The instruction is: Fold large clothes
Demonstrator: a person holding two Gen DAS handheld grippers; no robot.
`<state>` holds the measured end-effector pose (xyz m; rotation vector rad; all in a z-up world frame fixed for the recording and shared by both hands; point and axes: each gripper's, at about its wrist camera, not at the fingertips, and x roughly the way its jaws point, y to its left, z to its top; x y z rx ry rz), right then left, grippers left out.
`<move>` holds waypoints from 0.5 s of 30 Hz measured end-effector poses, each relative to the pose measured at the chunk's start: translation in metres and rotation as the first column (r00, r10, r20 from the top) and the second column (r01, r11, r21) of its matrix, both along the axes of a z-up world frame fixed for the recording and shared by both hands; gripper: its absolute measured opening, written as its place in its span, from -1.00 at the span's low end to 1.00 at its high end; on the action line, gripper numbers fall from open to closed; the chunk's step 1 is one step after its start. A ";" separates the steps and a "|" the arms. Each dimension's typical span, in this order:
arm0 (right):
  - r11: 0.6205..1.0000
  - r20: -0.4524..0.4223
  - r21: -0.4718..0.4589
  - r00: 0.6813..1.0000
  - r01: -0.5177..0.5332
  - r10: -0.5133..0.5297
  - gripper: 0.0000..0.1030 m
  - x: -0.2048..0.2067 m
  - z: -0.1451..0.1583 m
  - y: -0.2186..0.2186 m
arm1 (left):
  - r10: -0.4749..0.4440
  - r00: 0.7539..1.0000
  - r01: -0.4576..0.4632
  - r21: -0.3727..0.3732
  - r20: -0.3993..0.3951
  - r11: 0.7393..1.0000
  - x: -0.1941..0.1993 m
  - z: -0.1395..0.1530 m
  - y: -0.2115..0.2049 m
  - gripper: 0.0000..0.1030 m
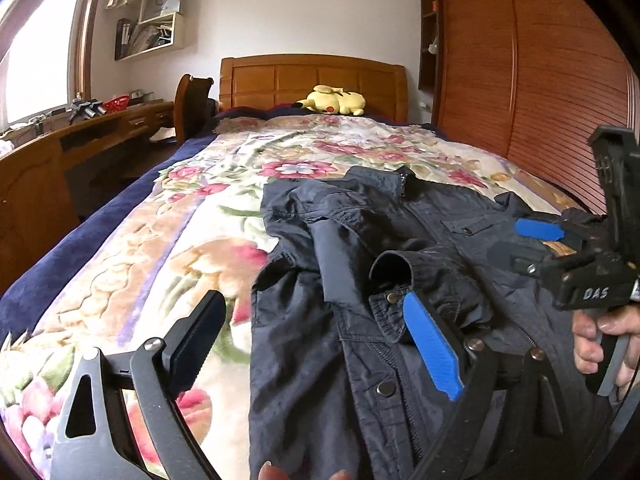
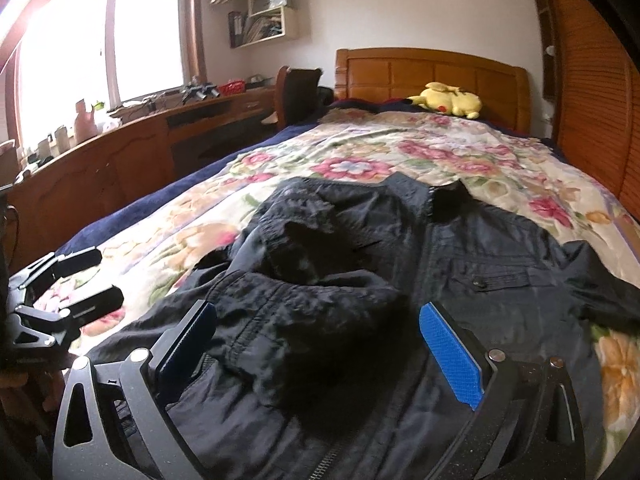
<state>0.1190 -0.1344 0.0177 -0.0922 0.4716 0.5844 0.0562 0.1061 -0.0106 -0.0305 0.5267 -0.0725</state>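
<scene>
A dark navy jacket (image 1: 360,280) lies front up on the floral bedspread, collar toward the headboard, its left sleeve folded across the chest. My left gripper (image 1: 316,344) is open above the jacket's left edge and holds nothing. My right gripper (image 2: 316,344) is open just above the jacket's (image 2: 360,272) lower middle, its jaws either side of the bunched sleeve. The right gripper also shows in the left wrist view (image 1: 532,240), over the jacket's right side. The left gripper shows in the right wrist view (image 2: 90,278), open at the far left.
A floral blanket (image 1: 160,272) covers the bed. A yellow plush toy (image 1: 334,101) lies by the wooden headboard (image 1: 312,80). A wooden desk (image 1: 60,148) runs along the left under the window. A wooden wardrobe (image 1: 520,80) stands to the right.
</scene>
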 end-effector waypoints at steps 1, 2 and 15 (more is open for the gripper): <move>1.000 -0.004 -0.006 1.000 -0.011 0.011 0.95 0.001 -0.001 0.004 | 0.002 1.000 -0.002 0.001 0.003 1.000 -0.002 -0.001 0.001 0.77; 1.000 -0.009 -0.012 1.000 -0.023 0.023 0.94 0.002 -0.003 0.008 | 0.000 1.000 0.000 0.003 0.004 1.000 -0.002 -0.001 0.002 0.77; 0.981 -0.082 -0.139 0.989 -0.136 0.125 0.50 0.019 -0.023 0.043 | 0.010 1.000 -0.010 -0.005 0.014 1.000 -0.009 -0.006 0.009 0.77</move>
